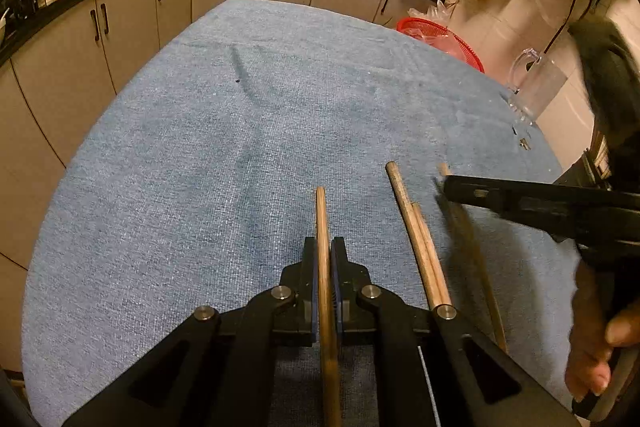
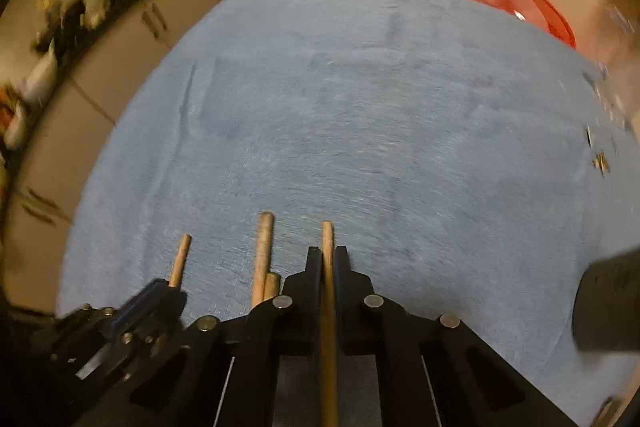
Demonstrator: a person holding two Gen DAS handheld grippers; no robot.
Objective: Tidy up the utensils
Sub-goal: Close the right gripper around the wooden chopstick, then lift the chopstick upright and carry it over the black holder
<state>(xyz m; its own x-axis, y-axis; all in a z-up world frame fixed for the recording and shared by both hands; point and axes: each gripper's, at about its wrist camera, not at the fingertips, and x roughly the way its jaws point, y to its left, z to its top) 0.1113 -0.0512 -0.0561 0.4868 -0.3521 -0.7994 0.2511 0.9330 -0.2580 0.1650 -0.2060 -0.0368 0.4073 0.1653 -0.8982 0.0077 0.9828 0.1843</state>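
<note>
My left gripper (image 1: 325, 255) has its jaws pinched on one chopstick (image 1: 322, 227), and my right gripper (image 2: 328, 259) has its jaws pinched on another (image 2: 327, 247). A loose pair (image 1: 420, 239) lies between them on the blue-clothed tabletop (image 1: 240, 147). I judge the best move is to bring both held sticks parallel beside that pair, tips level, then release low.

Left gripper (image 1: 324, 251) jaws clamped, pointing steeply down; right gripper (image 2: 328, 257) jaws clamped, alongside it.
</note>
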